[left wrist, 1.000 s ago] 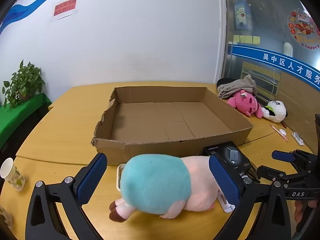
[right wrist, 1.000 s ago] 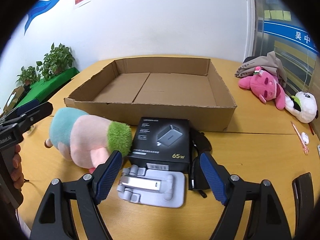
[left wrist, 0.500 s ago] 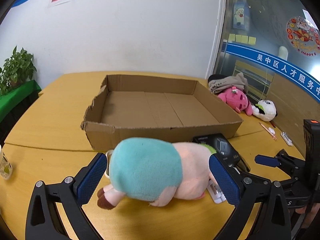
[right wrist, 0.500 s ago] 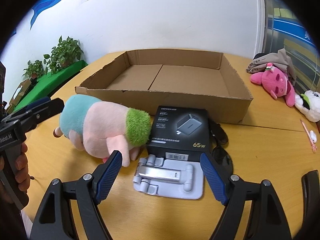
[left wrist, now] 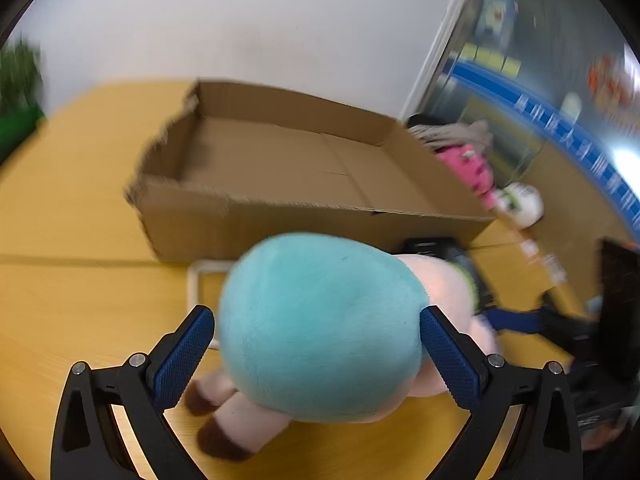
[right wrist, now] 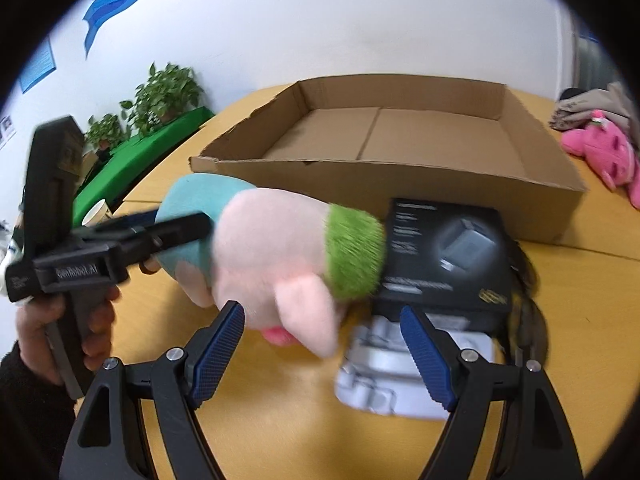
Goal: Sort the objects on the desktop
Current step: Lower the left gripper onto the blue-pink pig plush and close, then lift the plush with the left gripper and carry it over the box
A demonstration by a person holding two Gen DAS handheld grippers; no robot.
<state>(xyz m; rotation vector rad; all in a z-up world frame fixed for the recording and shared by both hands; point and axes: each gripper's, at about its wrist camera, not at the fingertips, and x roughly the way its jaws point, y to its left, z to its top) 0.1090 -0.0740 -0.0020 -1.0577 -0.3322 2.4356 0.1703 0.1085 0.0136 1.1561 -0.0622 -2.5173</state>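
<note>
The left gripper (left wrist: 318, 350) is standing with its jaws wide apart around the teal rear end of the plush toy (left wrist: 320, 340); its right pad is touching the fur, while the left pad is sitting just clear, so nothing is clamped. The right gripper (right wrist: 322, 350) is also holding its jaws wide apart, hovering over the toy's pink ear and the grey phone stand (right wrist: 384, 380), gripping nothing. The toy is lying on the yellow table (right wrist: 280, 420), just in front of the open cardboard box (right wrist: 400, 140). Its long axis is running along the box's near wall, green-topped head pointing toward the black charger box (right wrist: 444, 256) and touching it.
</note>
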